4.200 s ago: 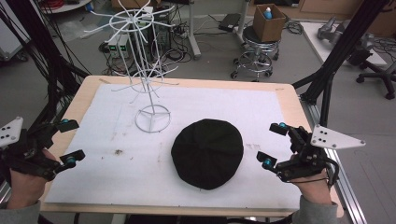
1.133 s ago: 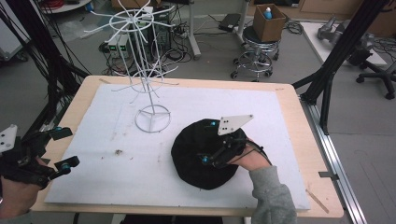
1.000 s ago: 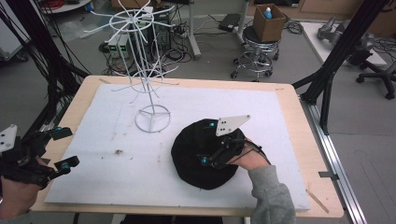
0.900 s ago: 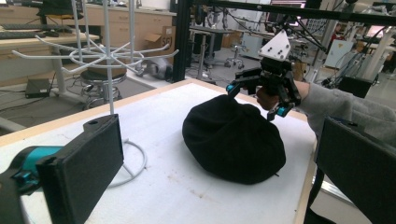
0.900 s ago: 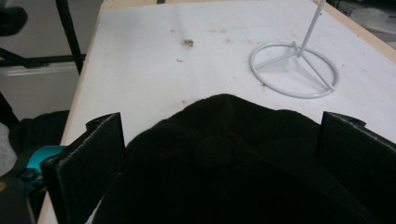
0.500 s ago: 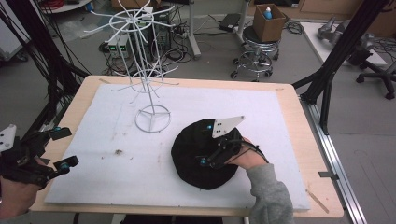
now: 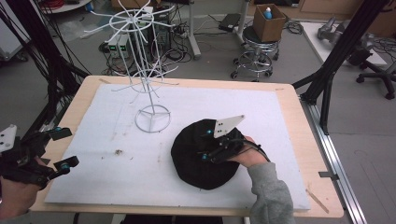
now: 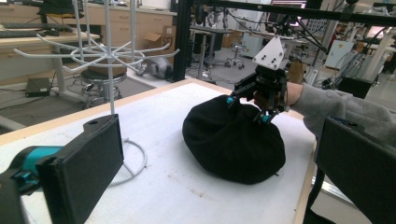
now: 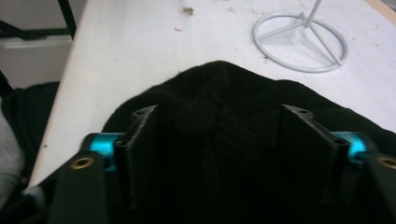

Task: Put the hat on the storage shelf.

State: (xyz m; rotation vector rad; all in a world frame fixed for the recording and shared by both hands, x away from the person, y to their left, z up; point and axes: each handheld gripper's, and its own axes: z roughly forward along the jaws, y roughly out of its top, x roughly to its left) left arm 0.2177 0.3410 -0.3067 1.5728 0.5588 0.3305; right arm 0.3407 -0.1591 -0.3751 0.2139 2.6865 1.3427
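Note:
A round black hat (image 7: 198,161) lies on the white board (image 7: 116,172), right of centre. My right gripper (image 7: 205,147) is lowered onto the hat's top, its open jaws on either side of the crown. In the right gripper view the hat (image 9: 219,84) sits close under the camera. Its small top button (image 9: 198,116) lies between the two spread fingers (image 9: 140,140). My left gripper (image 7: 65,148) hovers open at the table's left edge with nothing in it. The left gripper view shows the hat (image 8: 233,140) and the right gripper (image 8: 245,109) on it.
A white wire rack (image 7: 144,70) with radiating arms stands on a ring base (image 7: 152,118) left of the hat. A small dark speck (image 7: 118,152) marks the board. Beyond the table are a stool (image 7: 254,60), a cardboard box (image 7: 268,21) and black frame posts.
The right gripper has come in from the table's right edge and settled on the hat; over the last second it only tilted slightly. The left gripper has barely shifted.

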